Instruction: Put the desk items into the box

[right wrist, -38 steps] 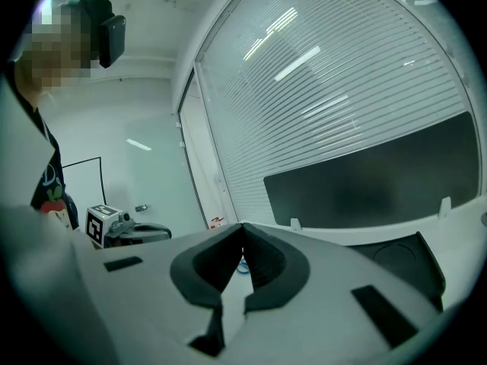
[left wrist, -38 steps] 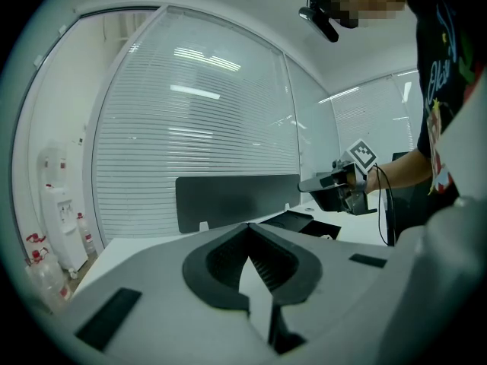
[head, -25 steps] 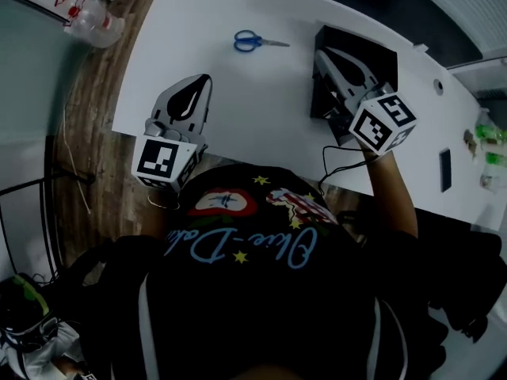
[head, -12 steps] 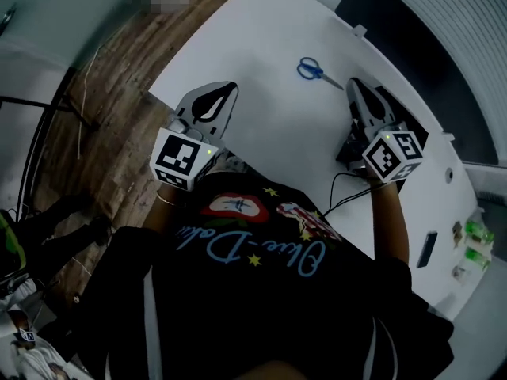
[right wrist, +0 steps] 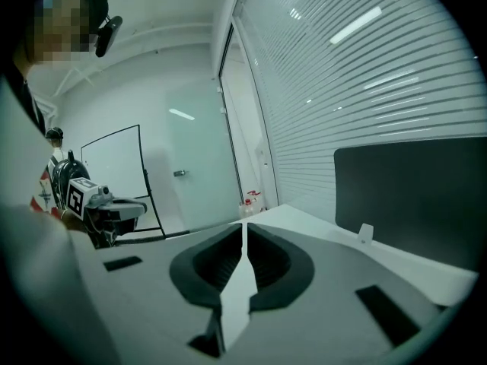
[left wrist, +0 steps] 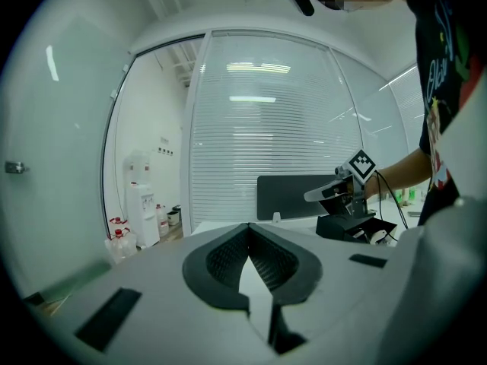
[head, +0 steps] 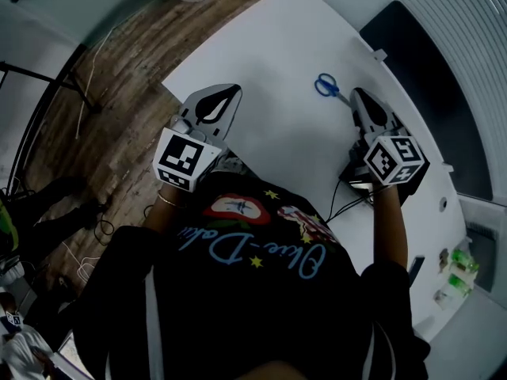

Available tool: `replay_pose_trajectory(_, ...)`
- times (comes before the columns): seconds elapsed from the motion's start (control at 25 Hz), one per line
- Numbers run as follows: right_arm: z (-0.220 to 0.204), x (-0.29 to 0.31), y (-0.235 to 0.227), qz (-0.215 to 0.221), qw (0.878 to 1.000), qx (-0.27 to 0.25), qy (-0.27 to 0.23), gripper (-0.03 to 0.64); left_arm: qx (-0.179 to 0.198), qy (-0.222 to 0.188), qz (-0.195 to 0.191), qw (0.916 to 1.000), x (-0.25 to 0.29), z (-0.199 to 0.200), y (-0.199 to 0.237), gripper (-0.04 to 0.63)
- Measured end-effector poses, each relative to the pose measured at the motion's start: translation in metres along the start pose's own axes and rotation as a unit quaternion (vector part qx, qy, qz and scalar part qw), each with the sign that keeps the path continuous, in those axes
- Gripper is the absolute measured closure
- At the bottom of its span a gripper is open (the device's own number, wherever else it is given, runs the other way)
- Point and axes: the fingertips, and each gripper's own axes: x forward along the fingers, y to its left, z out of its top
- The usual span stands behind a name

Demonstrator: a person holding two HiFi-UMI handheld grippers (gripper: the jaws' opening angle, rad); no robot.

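- left gripper [head: 228, 95], right gripper [head: 361, 101]: fingers pressed together, empty.
- scissors [head: 328, 85] on desk [head: 277, 141], just beside right fingertips; box [left wrist: 351, 228] back behind them.
- Risk: closed fingers likely shove the scissors off instead of straddling them.

My head view is dim and underexposed: only the white counter [head: 277, 133] reads bright, and the dark shirt [head: 253, 307] loses detail. Both gripper views are brighter and evenly lit, with light strips [left wrist: 259, 68] glaring off the glass wall [left wrist: 251, 150]. I note heavy fisheye curvature, black corners, and soft focus on the near left tool [left wrist: 247, 226] and right tool [right wrist: 243, 226].
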Motion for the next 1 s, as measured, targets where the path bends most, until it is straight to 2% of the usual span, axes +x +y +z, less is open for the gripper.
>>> replay_pose_trajectory(0.16,-0.011,0.015,-0.012,-0.009,0.999,-0.013,0.03,0.602,-0.005,0.001,0.003,1.0,0.004,-0.003,0.009,0.588)
replay_pose_trajectory(0.24,-0.018,0.021,-0.019,-0.016,0.999,-0.019,0.044,0.551,-0.007,0.004,0.004,1.0,0.006,-0.005,0.013,0.588)
replay_pose_trajectory(0.68,-0.044,0.054,-0.033,-0.009,0.991,-0.08,0.11,0.551,-0.005,0.015,-0.007,0.9998,0.028,-0.008,0.023,0.588)
replay_pose_trajectory(1.0,-0.063,0.076,-0.043,0.007,0.983,-0.104,0.154,0.543,-0.009,0.024,-0.012,0.9996,0.045,-0.011,0.034,0.588)
